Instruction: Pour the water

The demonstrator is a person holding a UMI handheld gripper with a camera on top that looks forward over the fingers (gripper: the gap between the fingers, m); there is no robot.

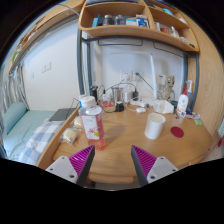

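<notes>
I am looking forward along my own two fingers, and my gripper [113, 163] is released — the jaws stand wide apart with nothing between them. The pink pads [82, 160] on their inner faces show at either side, with bare wooden desk [120, 138] visible in the gap.

Ahead of my left finger, on the desk, stands a clear plastic bottle [92, 123] with a pale cap and a pinkish label; it is upright and apart from my fingers. To its right, beyond the gap between my fingers, a white cup [154, 125] stands upright on the desk, well apart from the bottle. I cannot tell whether either holds water.

Just past the cup, a small red round thing [177, 131] lies flat on the desk. Further back, against the wall, the desk is crowded — a dark kettle-like pot [119, 95], a tall white bottle with a red top [183, 101], and other small items too tiny to name.

Above the desk hang wooden shelves [130, 31] carrying boxes and bottles. To the left of the desk is a bed [25, 128] with pale blue bedding, its wooden frame running alongside the desk's edge.
</notes>
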